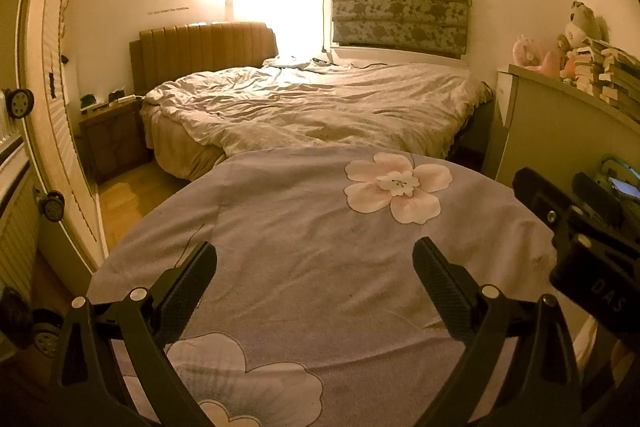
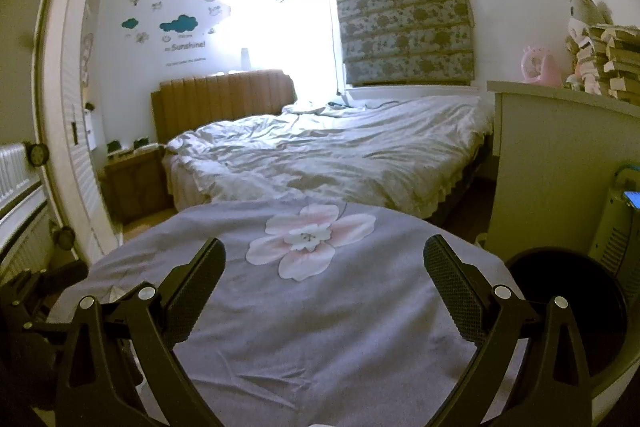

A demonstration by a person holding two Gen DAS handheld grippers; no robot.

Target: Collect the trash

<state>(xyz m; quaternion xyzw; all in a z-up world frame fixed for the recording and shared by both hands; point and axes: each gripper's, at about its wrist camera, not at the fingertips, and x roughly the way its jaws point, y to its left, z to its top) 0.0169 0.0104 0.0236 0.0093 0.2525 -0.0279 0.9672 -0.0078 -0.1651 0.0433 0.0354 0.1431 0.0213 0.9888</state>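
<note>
Right wrist view: black two-finger right gripper (image 2: 324, 263) spread wide, empty; dark round bin (image 2: 576, 311) lower right; no trash visible, so next find some

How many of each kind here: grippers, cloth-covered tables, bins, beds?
Grippers: 2, left gripper and right gripper, both open
Cloth-covered table: 1
Dark round bin: 1
Bed: 1
Total: 5
</note>
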